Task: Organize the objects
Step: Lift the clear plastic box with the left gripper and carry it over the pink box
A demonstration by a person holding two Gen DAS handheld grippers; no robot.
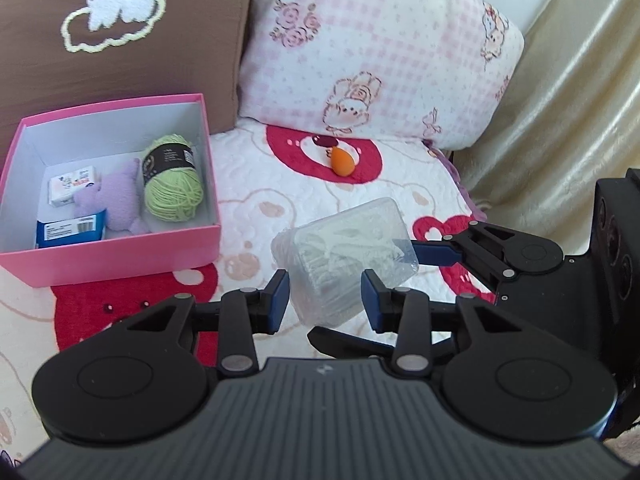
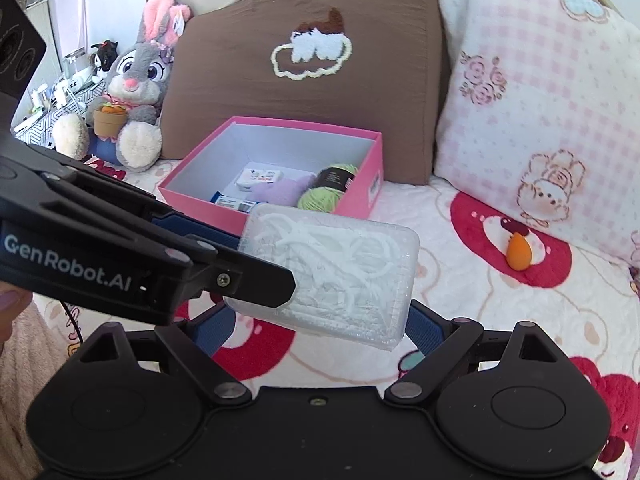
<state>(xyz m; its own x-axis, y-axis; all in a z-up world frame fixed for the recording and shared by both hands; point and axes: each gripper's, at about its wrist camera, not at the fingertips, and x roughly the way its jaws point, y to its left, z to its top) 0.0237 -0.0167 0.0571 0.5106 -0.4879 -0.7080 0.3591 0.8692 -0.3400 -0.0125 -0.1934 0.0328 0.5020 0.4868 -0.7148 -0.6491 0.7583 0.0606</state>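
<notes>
A clear plastic box (image 1: 344, 252) full of white pieces hangs above the quilt, held from two sides. My left gripper (image 1: 325, 300) is shut on its near end, pads pressing both faces. In the right wrist view the same box (image 2: 340, 276) sits across my right gripper (image 2: 316, 326), whose widely spread jaws clamp its two long edges. One blue pad (image 1: 434, 253) of the right gripper touches the box's right side. The pink box (image 1: 112, 256) stands to the left, open, holding green yarn (image 1: 172, 188), a purple plush (image 1: 116, 200) and two small packets. An orange sponge (image 1: 342, 162) lies on the quilt.
A brown pillow (image 2: 304, 60) stands behind the pink box (image 2: 372, 184), a pink checked pillow (image 1: 372, 52) to its right. A bunny plush (image 2: 140, 80) sits at the far left. Beige fabric (image 1: 560, 120) borders the quilt. The sponge (image 2: 518, 254) lies before the checked pillow.
</notes>
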